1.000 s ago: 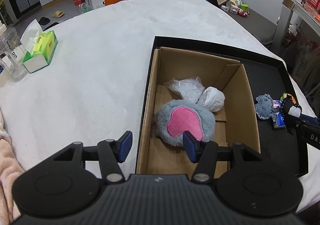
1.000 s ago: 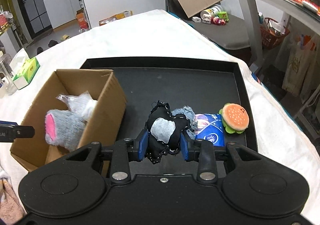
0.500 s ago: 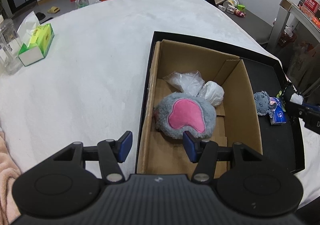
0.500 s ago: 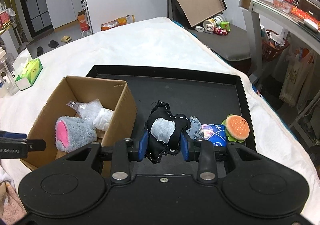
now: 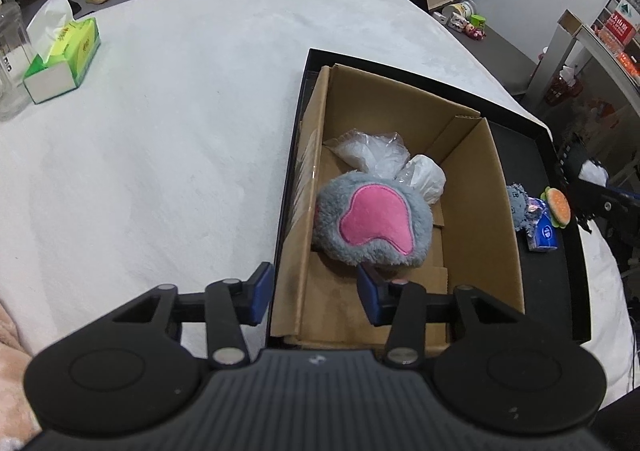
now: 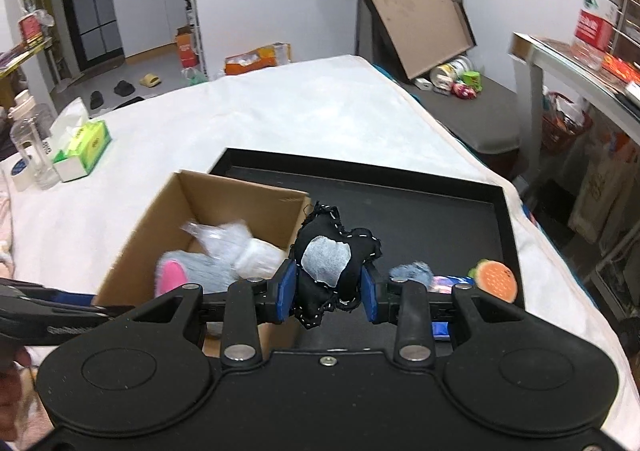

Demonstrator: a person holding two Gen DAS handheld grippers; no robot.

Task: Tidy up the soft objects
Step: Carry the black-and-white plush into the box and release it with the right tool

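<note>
A black stuffed toy [image 6: 334,265] with a white patch is clenched between the blue pads of the right gripper [image 6: 329,293] and is held above the black tray [image 6: 460,211], just beside the right wall of the cardboard box [image 5: 484,211]. The left gripper [image 5: 316,291] is seen astride the box's left wall near its near corner; its jaws have just been closing, and whether the pads press on the wall cannot be told. Inside the box, a grey and pink plush [image 5: 372,225] lies with two plastic bags [image 5: 384,157] behind it. By the tray's right edge, a small grey toy [image 6: 412,271], a blue packet [image 5: 545,237] and a burger toy [image 6: 496,279] are grouped. On the white bedcover [image 5: 180,131], a tissue box [image 5: 62,59] stands by the far left edge.
</note>
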